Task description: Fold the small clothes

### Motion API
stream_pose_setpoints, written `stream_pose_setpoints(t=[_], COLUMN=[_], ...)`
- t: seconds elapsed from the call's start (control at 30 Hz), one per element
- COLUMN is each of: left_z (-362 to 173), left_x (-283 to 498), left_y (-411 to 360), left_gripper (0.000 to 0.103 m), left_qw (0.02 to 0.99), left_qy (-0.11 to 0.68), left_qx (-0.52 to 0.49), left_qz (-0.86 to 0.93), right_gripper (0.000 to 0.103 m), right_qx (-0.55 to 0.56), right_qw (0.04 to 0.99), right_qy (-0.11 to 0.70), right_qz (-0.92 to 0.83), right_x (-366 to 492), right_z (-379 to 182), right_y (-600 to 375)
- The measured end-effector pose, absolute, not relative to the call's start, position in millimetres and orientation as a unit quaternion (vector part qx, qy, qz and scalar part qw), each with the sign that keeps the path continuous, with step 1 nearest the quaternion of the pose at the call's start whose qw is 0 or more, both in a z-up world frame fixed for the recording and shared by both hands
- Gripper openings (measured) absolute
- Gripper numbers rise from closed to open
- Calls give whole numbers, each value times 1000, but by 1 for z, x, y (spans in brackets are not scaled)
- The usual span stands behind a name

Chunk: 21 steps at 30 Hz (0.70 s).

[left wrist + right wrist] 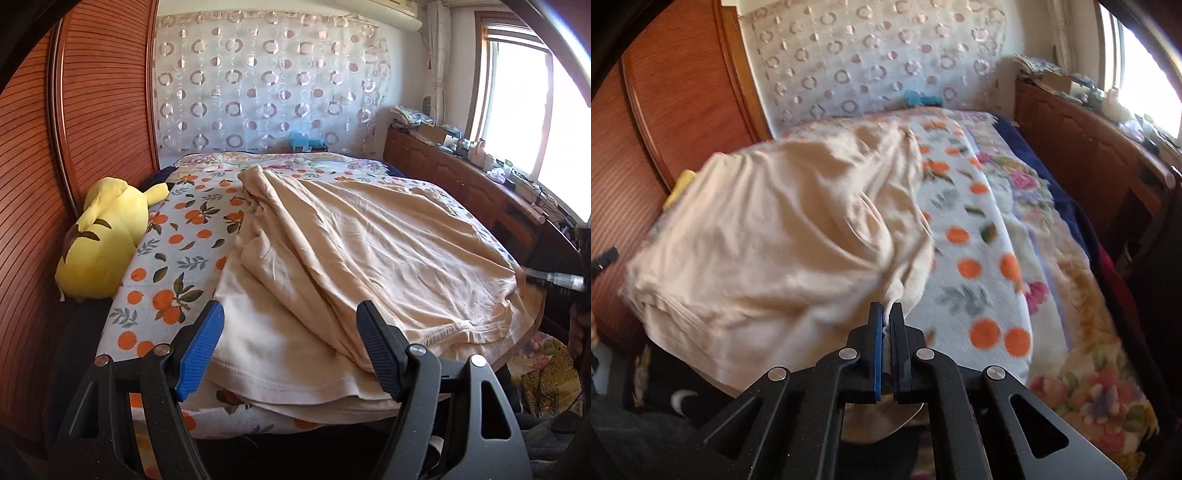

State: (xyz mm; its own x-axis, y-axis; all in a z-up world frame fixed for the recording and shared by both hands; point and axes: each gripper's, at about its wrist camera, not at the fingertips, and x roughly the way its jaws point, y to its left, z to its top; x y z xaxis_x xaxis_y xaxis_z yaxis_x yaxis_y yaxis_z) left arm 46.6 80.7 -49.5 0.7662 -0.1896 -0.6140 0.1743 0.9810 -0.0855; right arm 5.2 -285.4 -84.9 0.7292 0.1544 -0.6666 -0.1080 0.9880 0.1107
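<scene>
A cream shirt (354,254) is spread out on a bed (173,236) that is covered by a blanket with oranges and leaves.

In the left wrist view, the left hand-held gripper (291,349) is seen with its two fingers wide apart. Nothing is held between them. The near hem of the shirt is seen just past the fingertips, and part of the shirt is folded over itself in loose creases. A yellow plush toy (103,240) is seen lying at the left edge of the bed, against a wooden cupboard (44,155). A bright window (524,110) and a long wooden worktop (461,173) with many small things on it are shown on the right. A curtain with rings (266,81) is hung behind the bed.

In the right wrist view, the right hand-held gripper (886,314) is seen with its fingers pressed together on a bit of the shirt (775,236). A thin fold of cream cloth is pinched between the pads, and the shirt is pulled up into a bunch toward them. The cloth is blurred here. Only a small yellow corner of the plush toy (681,188) is shown, peeking from behind the shirt. A flowered blanket (1071,280) along the right side of the bed is shown much better in this view.
</scene>
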Motion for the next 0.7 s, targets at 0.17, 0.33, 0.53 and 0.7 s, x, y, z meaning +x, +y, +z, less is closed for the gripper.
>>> stream_pose_setpoints(t=[0.17,0.33,0.53,0.7], left_z=[-52,-55,-60,-59], left_x=[40,31,18,20], left_y=[99,136,183,194], left_gripper=[75,75,75,75], left_qw=[940,943,941,942], left_qy=[330,328,331,328], left_qx=[-24,-41,-63,-73], left_qz=[-81,-48,-6,-2], right_gripper=[3,3,3,11], right_qx=[1,-52,-80,-98], right_qw=[940,922,866,844], right_qy=[310,277,285,318], right_qz=[146,266,403,420], right_x=[34,61,59,76], right_z=[-27,13,16,1], right_y=[-230,-118,3,31])
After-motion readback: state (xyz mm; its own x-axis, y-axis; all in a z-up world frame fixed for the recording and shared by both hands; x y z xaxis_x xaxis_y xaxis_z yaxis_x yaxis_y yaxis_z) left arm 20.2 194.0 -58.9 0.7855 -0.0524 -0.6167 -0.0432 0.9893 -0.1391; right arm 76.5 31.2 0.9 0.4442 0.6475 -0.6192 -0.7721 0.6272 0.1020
